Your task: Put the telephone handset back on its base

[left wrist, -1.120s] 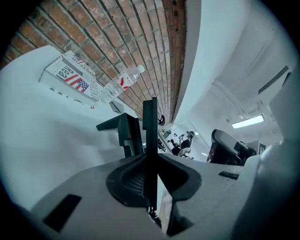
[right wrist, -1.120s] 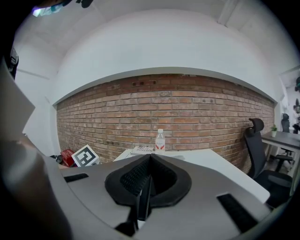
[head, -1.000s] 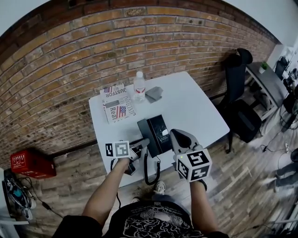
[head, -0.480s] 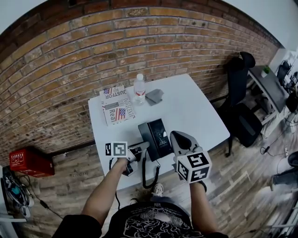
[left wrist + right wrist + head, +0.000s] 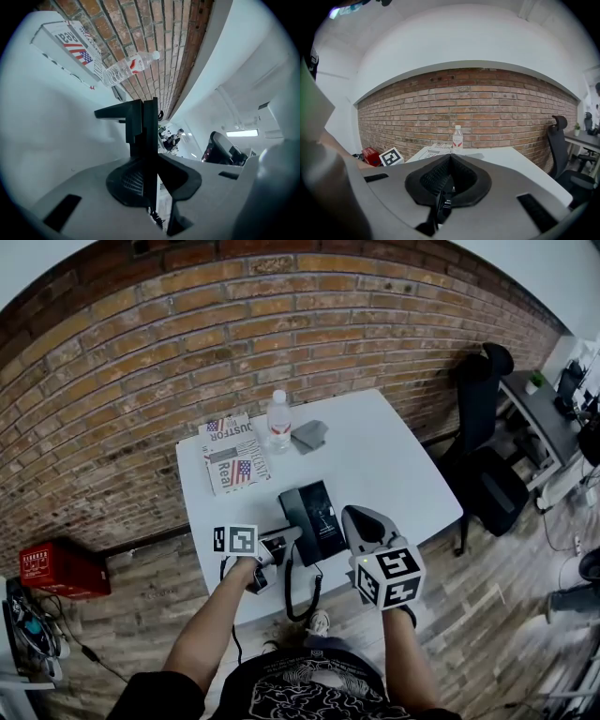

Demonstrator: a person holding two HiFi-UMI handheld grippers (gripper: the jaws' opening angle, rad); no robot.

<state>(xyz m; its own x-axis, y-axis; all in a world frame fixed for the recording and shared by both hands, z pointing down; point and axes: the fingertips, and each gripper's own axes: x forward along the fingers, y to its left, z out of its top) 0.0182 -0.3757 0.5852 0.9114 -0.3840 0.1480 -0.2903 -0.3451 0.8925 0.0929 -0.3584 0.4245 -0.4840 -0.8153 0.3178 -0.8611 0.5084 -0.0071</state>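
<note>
One brick wall (image 5: pixel 187 352) backs the scene, with a white table (image 5: pixel 375 460) set against it and a black office chair (image 5: pixel 483 427) off to the right. On the table's far left lies a folded newspaper (image 5: pixel 234 460) (flag print visible). Near the front edge sits the black telephone base (image 5: pixel 326 517). The handset (image 5: pixel 292 517) runs along the base's left side; whether it is fully seated cannot be told. The left gripper (image 5: pixel 284 537) is clamped on the handset's near end, a black slab showing between its jaws in the left gripper view. The right gripper (image 5: pixel 354 514) is pinched closed and empty, just right of the base. A coiled cord (image 5: pixel 302 592) hangs over the table edge. A water bottle (image 5: pixel 278 420) stands upright beside the newspaper.
</note>
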